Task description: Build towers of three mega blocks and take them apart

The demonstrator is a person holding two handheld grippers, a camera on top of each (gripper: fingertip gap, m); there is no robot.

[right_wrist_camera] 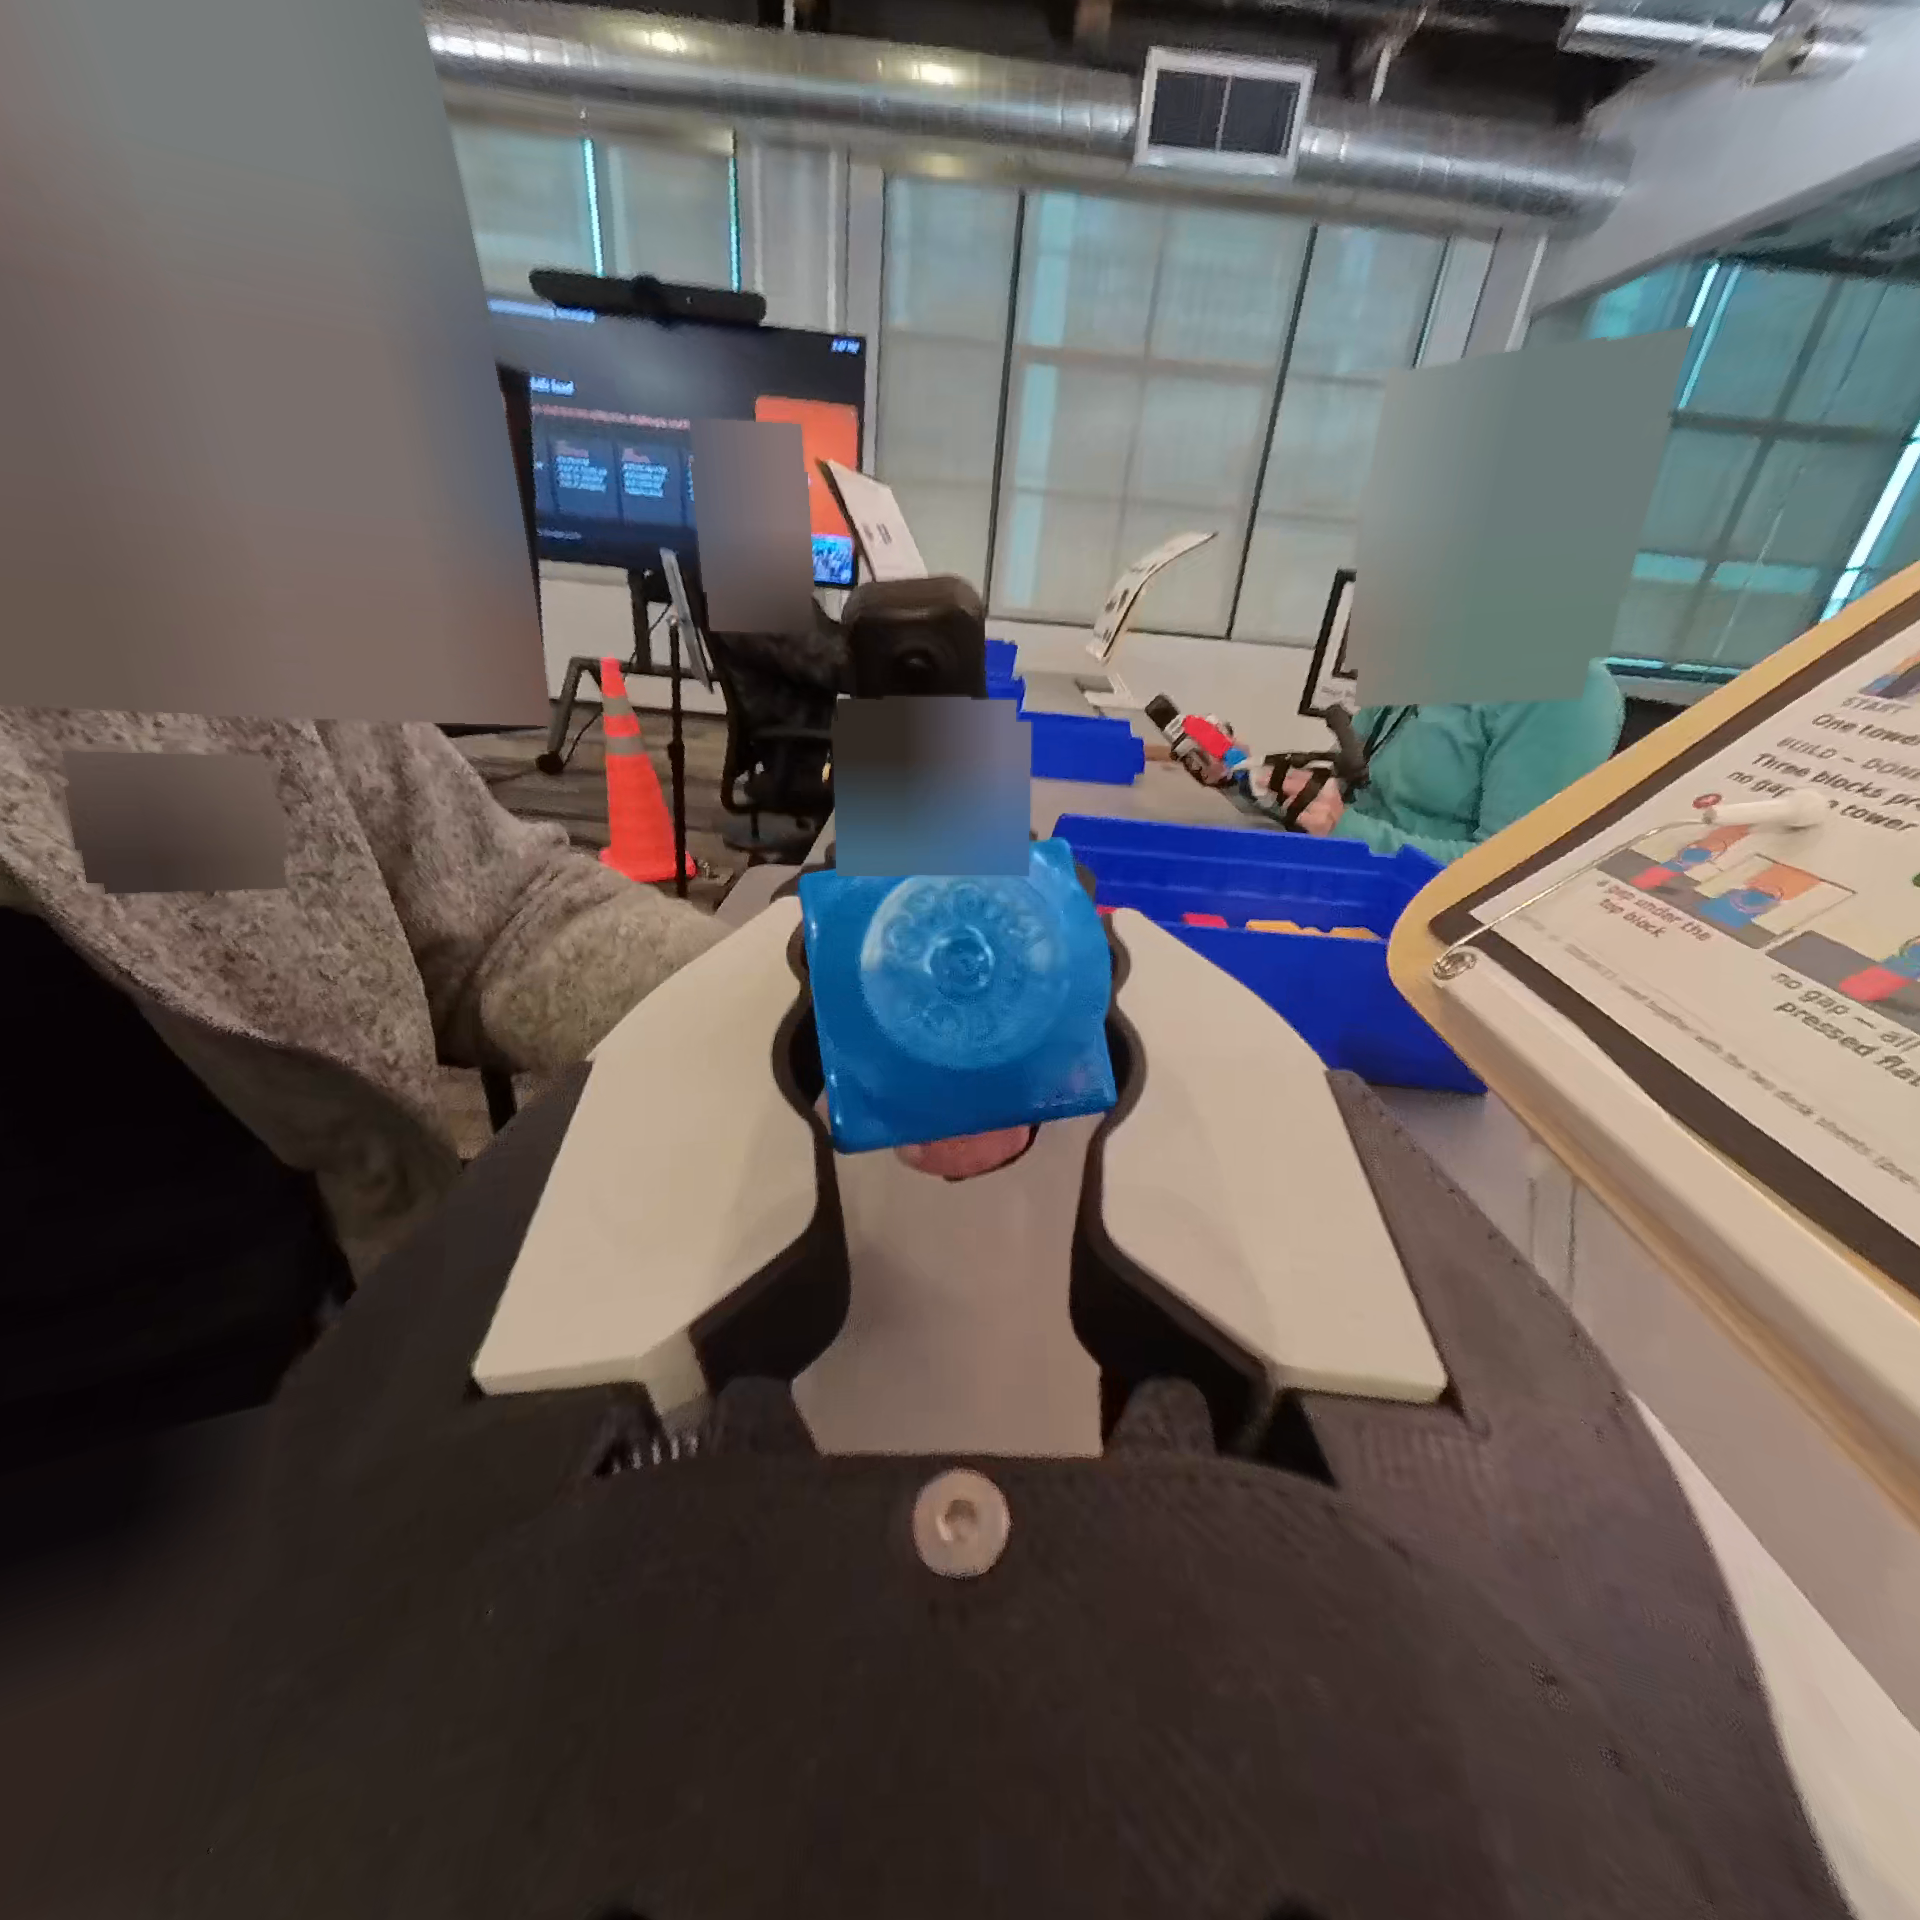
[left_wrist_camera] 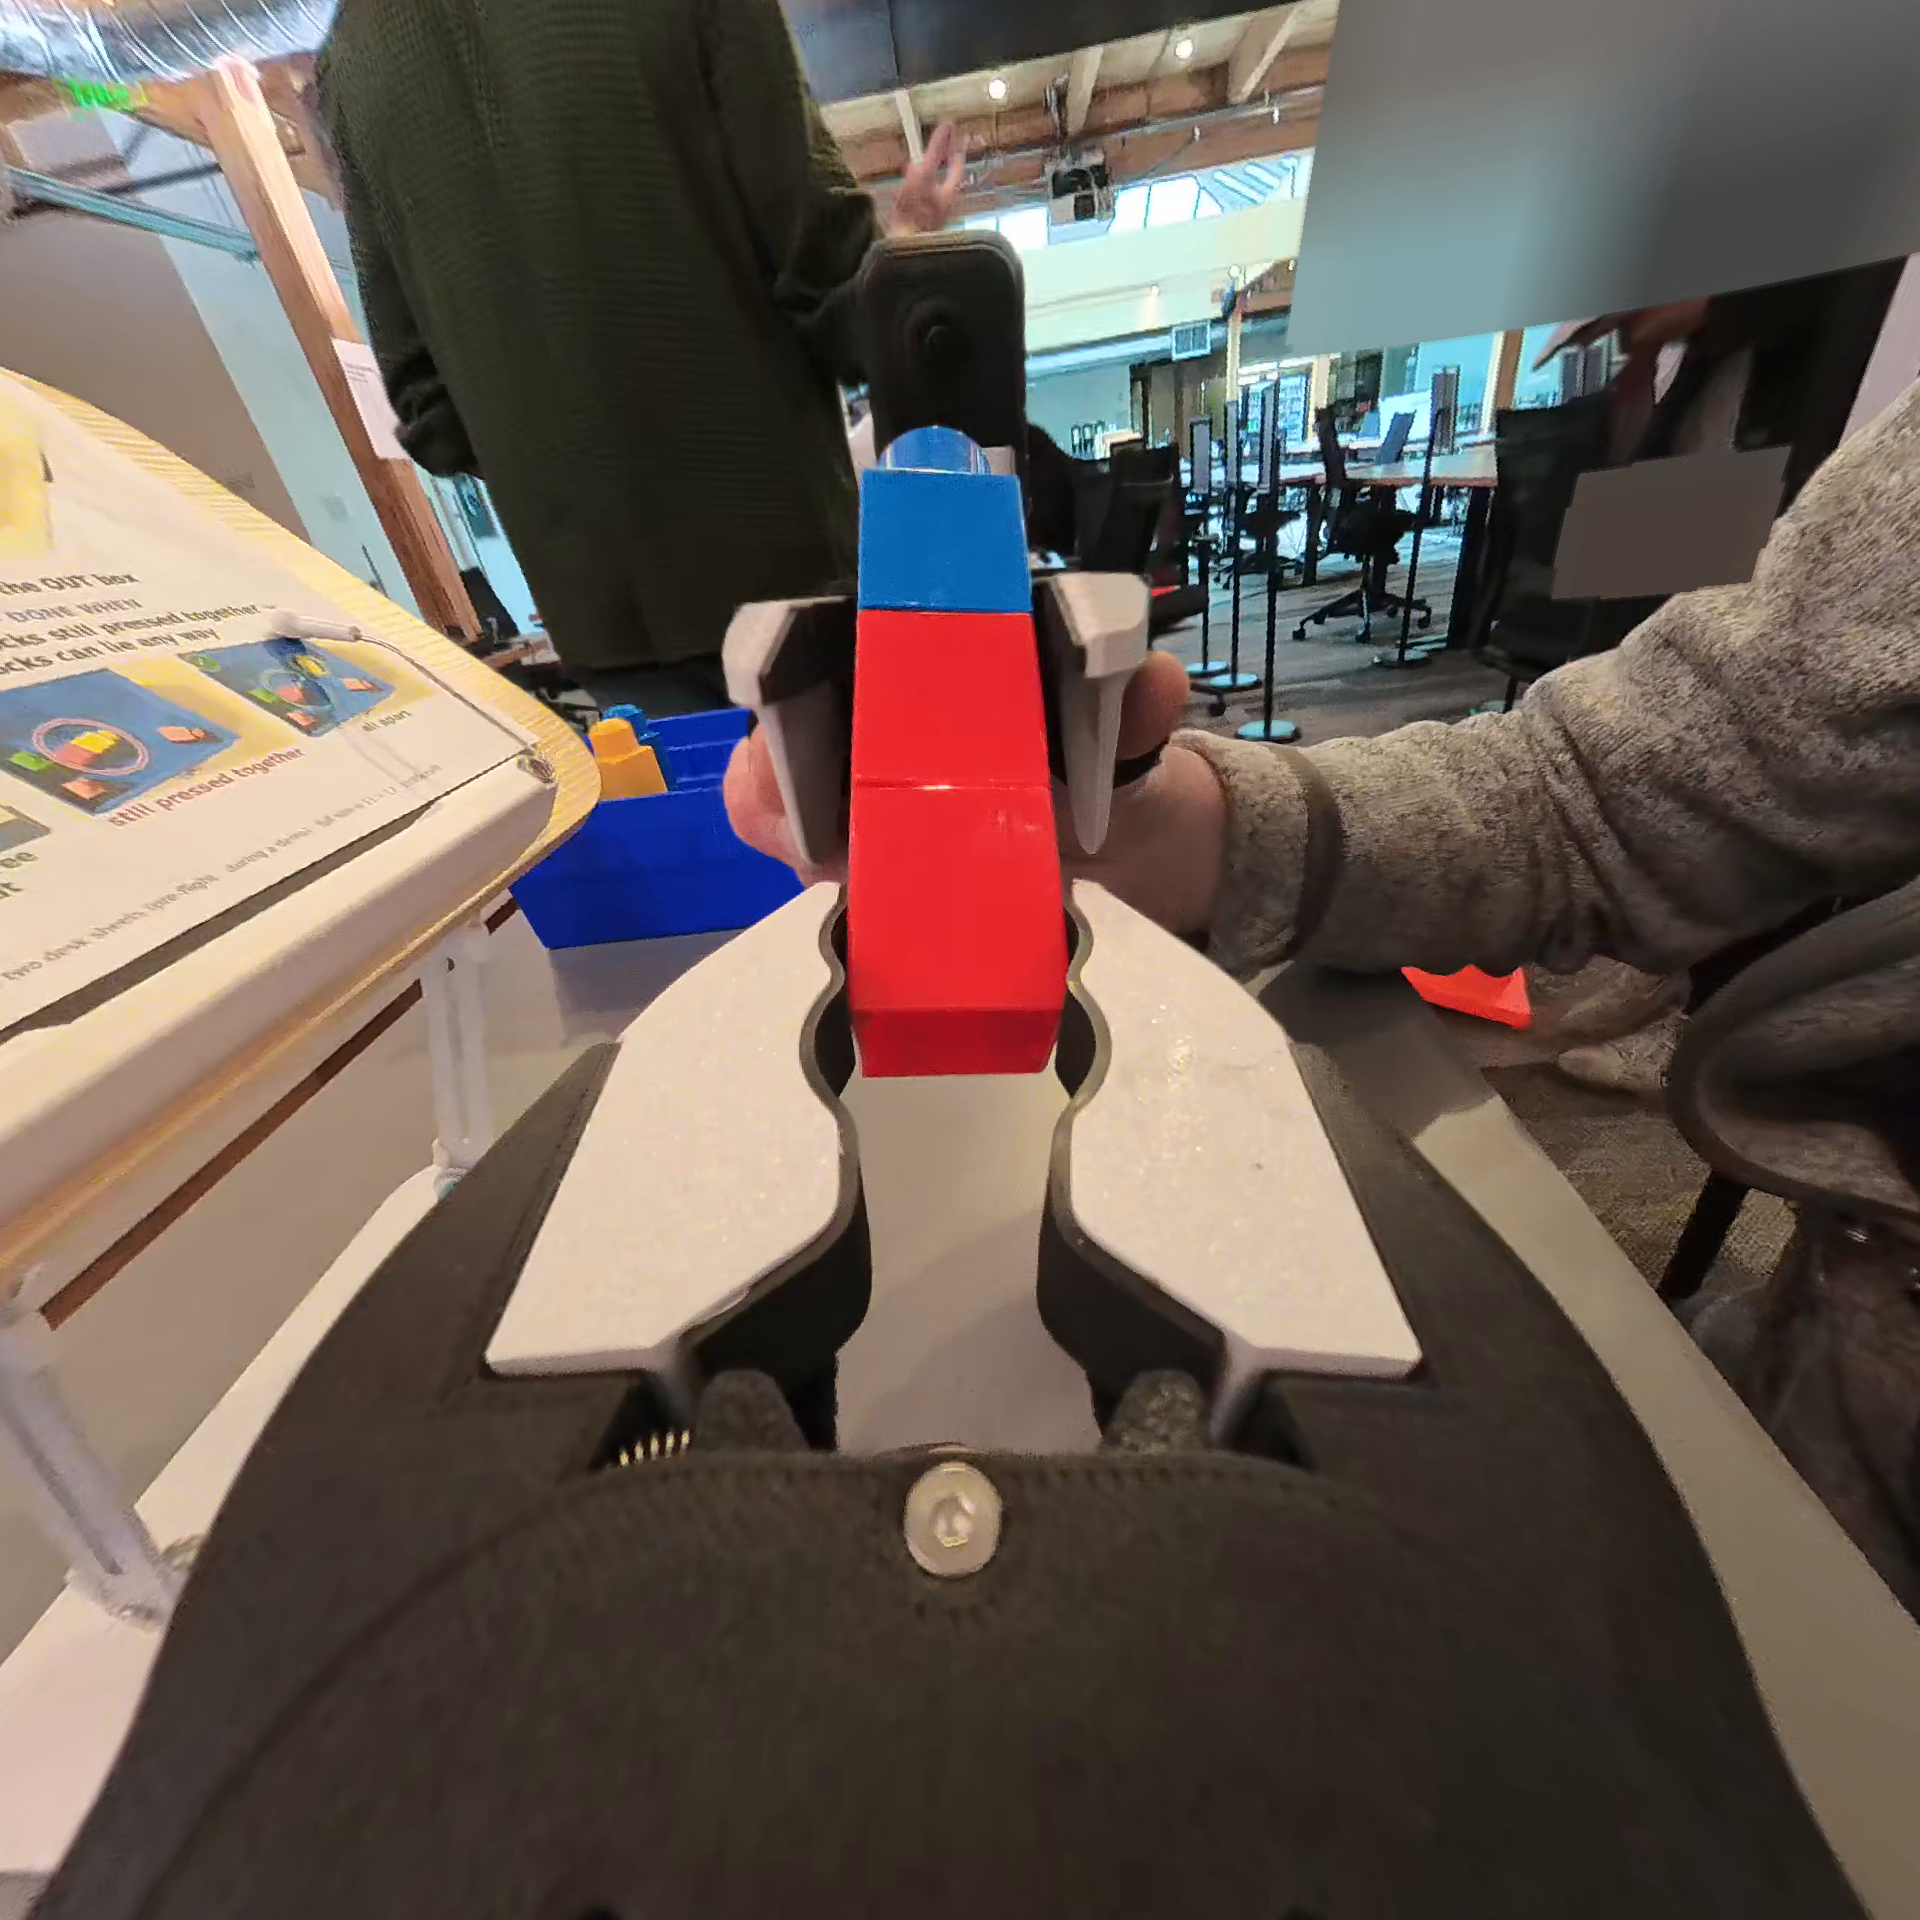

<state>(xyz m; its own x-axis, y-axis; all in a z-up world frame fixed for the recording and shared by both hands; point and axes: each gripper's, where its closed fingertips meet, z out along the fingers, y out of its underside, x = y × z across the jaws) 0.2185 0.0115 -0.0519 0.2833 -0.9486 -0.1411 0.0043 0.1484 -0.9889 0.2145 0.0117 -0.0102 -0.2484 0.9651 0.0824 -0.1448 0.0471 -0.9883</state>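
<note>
Three blocks make one tower in the air, the left gripper squeezing its bottom red block while the right gripper stands apart around it, so I think pulling apart comes next.

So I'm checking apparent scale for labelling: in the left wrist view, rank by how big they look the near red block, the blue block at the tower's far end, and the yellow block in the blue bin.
1. Near red block, though closeness to the camera inflates it.
2. Blue block.
3. Yellow block, partly hidden behind the blue bin wall and farthest off, so its true size is unsure.
</note>
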